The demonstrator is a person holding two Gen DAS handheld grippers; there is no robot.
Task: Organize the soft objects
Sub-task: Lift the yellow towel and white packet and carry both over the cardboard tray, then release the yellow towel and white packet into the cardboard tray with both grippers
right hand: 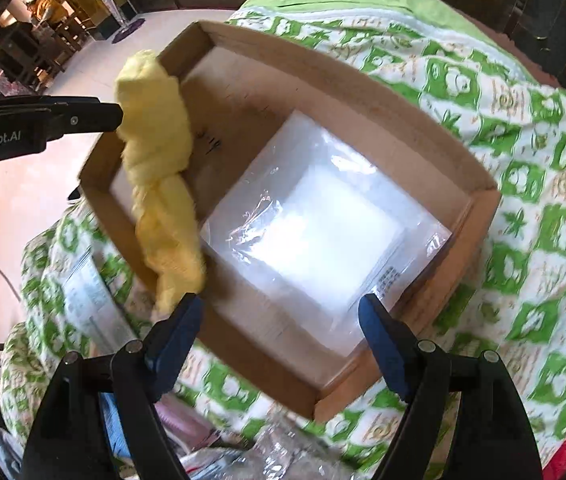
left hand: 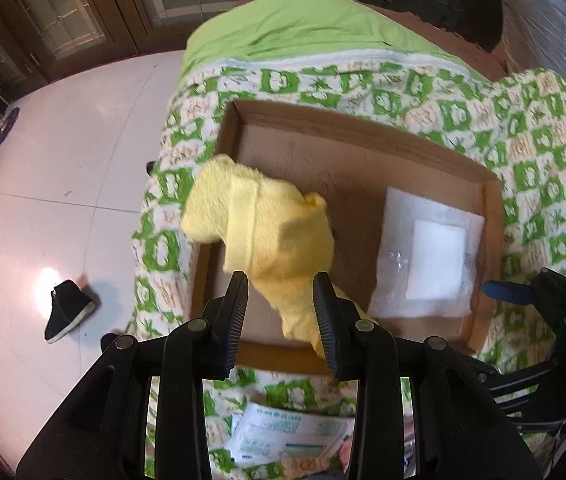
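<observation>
Bedspread (left hand: 539, 128) in green-and-white check carries the shallow cardboard box (left hand: 363, 128), a clear-wrapped white pad (right hand: 315, 236) flat in its right half, while the left gripper (left hand: 281, 300) pinches the yellow towel (left hand: 267, 224) over the left wall, and the right gripper (right hand: 281, 320) hangs spread wide, holding nothing.

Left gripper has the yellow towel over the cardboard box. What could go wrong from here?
The yellow towel hangs over the cardboard box wall, so on release part may drape outside. It could also land on the white packet already inside. The left gripper holds only a bunched part; it may slip.
</observation>
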